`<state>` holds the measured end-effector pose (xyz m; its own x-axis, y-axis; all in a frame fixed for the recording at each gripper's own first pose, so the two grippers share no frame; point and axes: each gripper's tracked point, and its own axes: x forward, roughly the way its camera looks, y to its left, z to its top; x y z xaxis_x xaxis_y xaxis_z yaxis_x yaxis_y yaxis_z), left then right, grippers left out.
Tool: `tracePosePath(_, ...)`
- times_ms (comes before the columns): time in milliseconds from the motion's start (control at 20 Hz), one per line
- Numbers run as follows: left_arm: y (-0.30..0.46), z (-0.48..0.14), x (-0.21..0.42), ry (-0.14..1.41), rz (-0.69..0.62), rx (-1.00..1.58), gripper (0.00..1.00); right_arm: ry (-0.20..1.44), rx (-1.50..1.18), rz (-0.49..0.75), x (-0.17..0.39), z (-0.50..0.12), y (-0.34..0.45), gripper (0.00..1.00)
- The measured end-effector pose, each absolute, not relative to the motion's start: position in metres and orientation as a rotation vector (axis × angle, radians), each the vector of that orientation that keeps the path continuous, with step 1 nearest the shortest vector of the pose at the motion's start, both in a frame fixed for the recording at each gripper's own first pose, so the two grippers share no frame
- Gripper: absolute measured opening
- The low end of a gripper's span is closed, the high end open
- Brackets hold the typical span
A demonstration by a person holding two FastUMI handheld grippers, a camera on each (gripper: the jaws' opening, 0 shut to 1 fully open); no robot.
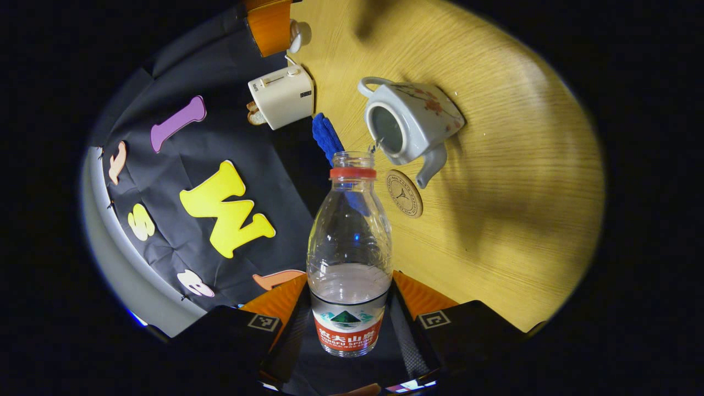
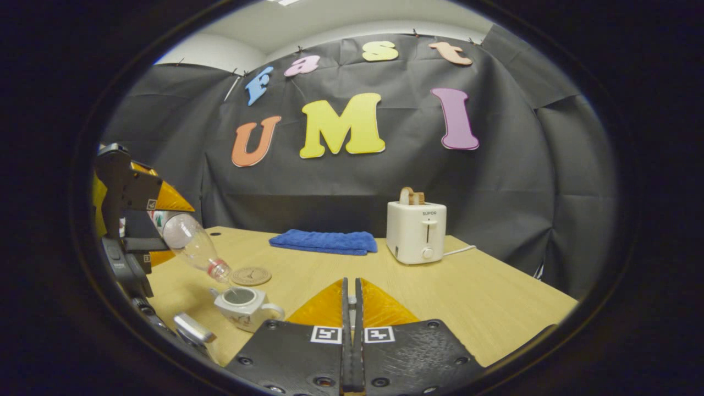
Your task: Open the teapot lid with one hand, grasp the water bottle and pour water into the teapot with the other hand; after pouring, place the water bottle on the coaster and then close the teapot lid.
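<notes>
Mid-pour, by the look of it. Left hand-held gripper (image 1: 347,330) clenched on the bottle (image 1: 349,253) at its labelled base, both fingers pressing its sides, neck aimed at 12 o'clock toward the teapot (image 1: 410,124). Bottle uncapped and tilted mouth-down in the right gripper view (image 2: 190,245), so that water can run out over the pot's open top (image 2: 239,297) — held by the base, probably, to keep the fingers clear of the stream. Thin trickle just visible at the pot's rim in the left gripper view. Bottle mostly empty toward the neck, some water left near the label.

Teapot open, dark hollow showing, spout at about 5 o'clock, handle at about 10. Coaster (image 1: 404,193) just beside the spout, bare — kept free for the bottle once pouring ends.

Right hand-held gripper (image 2: 350,330) clenched, fingers pressed together; lid presumably pinched between them, though cannot tell from these views.

Pale wood-grain desk (image 1: 522,165), evenly lit, shadows across it. At its far edge, a folded blue towel (image 2: 324,242) and a cream toaster (image 2: 416,231) with toast in the slot. Black cloth wall behind, grey wall above.
</notes>
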<state>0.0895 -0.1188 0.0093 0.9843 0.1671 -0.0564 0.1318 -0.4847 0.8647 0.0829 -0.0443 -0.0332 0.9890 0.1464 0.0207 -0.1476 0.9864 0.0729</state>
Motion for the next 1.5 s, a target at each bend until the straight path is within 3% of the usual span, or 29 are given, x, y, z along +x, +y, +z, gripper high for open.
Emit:
tracePosePath(800,-0.133,0.035,0.085,0.209,0.060,2.246,0.77,-0.015,0.026,0.136,0.084,-0.035,-0.051,0.00)
tracePosePath(1500,-0.125,0.032,0.093,0.217,0.020,2.169,0.76,-0.009,0.046,0.150,0.084,-0.035,-0.055,0.00)
